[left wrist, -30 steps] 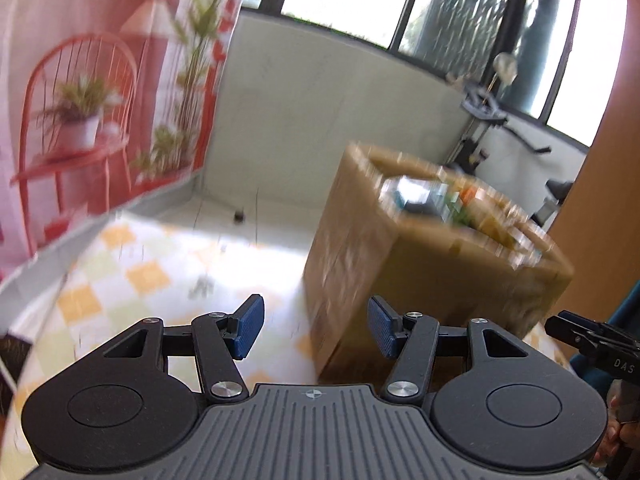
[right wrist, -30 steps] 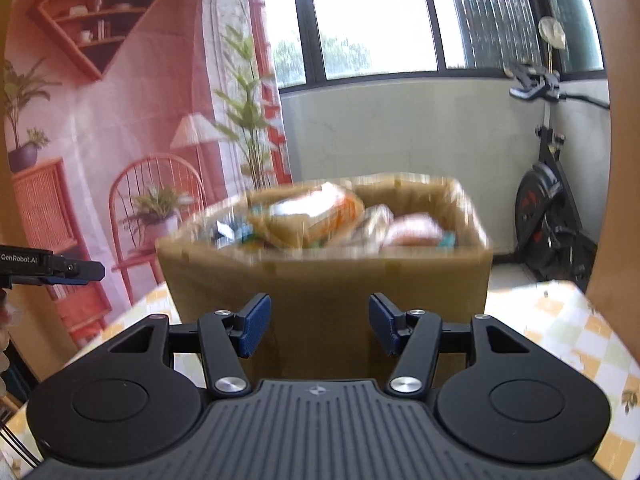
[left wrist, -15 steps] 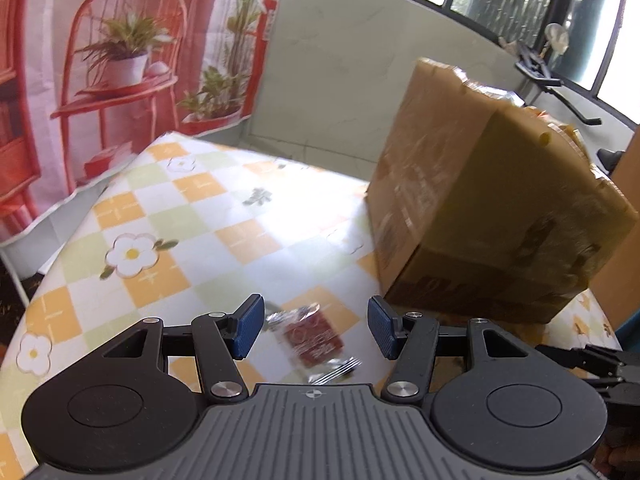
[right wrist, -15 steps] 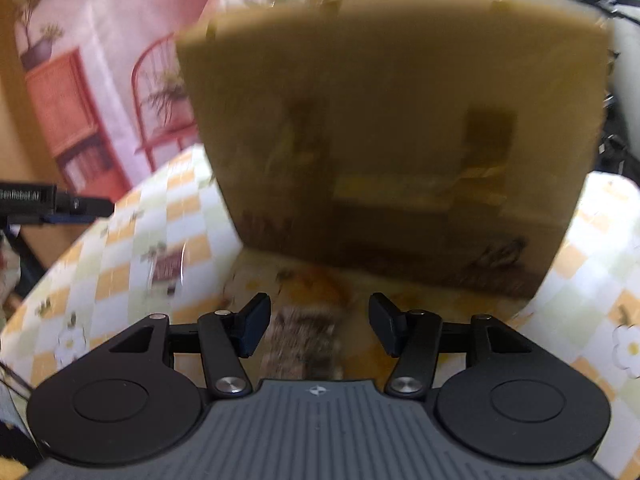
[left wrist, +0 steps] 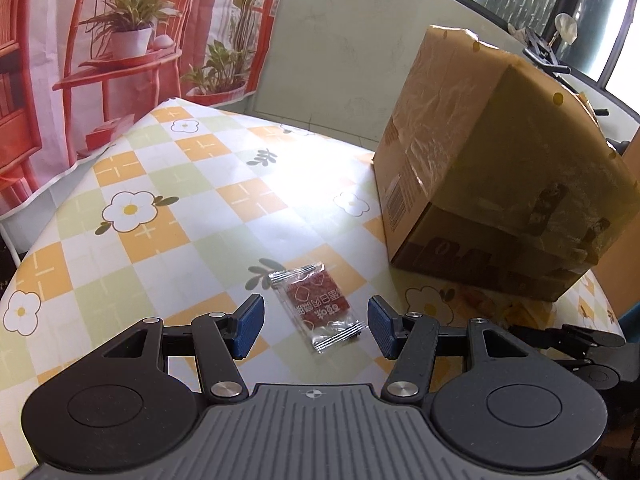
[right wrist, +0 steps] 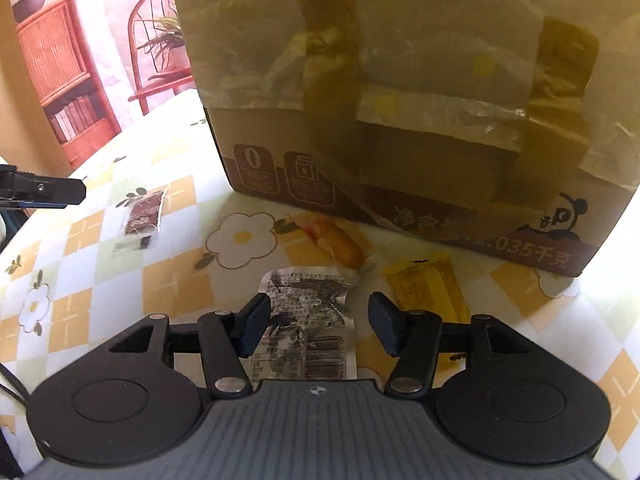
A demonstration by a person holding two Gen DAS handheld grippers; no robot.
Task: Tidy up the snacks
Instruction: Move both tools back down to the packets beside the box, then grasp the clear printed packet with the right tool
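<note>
Both grippers hover with jaws spread, the left gripper [left wrist: 315,326] over a red packet [left wrist: 318,307], the right gripper [right wrist: 318,326] over a printed packet [right wrist: 306,322], seemingly ready to pick up loose snacks near the box [left wrist: 492,168].

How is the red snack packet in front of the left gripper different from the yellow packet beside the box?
The red snack packet has clear crimped ends around a dark red middle; the yellow packet is yellow all over. The red packet lies out on the open tablecloth, apart from the cardboard box, while the yellow packet lies close to the box's foot. Both lie flat, ungripped.
</note>
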